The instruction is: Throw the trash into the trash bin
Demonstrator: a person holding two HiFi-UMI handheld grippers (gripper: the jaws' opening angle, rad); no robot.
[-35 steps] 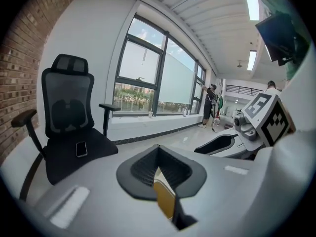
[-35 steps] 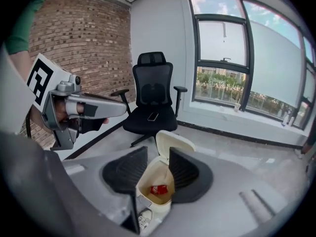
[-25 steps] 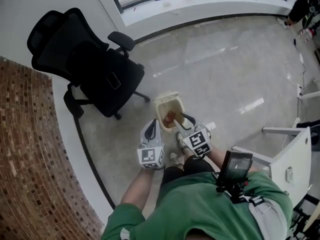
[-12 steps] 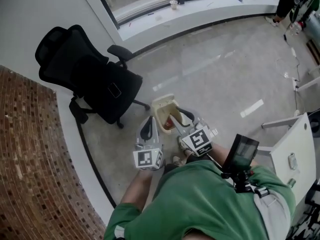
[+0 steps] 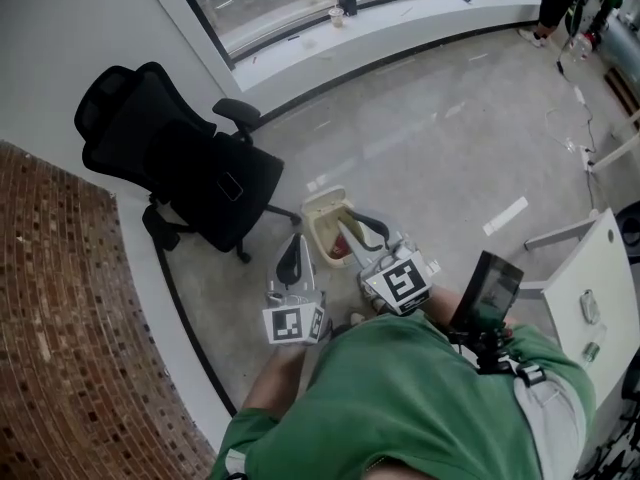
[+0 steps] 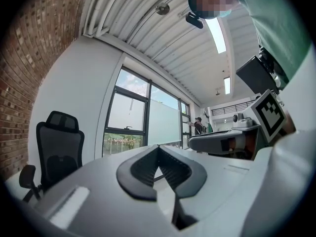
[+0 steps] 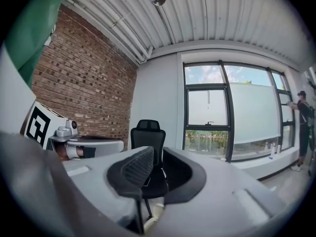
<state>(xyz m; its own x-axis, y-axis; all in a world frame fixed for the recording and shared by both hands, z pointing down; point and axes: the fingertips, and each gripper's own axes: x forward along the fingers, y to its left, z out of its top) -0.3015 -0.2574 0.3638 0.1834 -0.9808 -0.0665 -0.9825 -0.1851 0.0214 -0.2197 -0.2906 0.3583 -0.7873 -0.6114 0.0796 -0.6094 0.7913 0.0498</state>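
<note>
Fingers (image 7: pixel 136 169) of right gripper (image 5: pixel 360 230) closing empty near bin (image 5: pixel 318 206) (red trash (image 5: pixel 340 251) inside).

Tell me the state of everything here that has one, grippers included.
Cream plastic trash bin: upright, open, reddish trash inside.
Black office chair: upright, unoccupied.
Left gripper: shut, empty.
Right gripper: jaws apart, just been closing, nothing between them.

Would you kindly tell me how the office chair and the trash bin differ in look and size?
The office chair is black, while the trash bin is cream. The chair is far larger than the bin. The chair stands on spread legs beside the wall; the bin sits flat, open-topped, with something reddish inside. Both stand upright on the grey floor.
</note>
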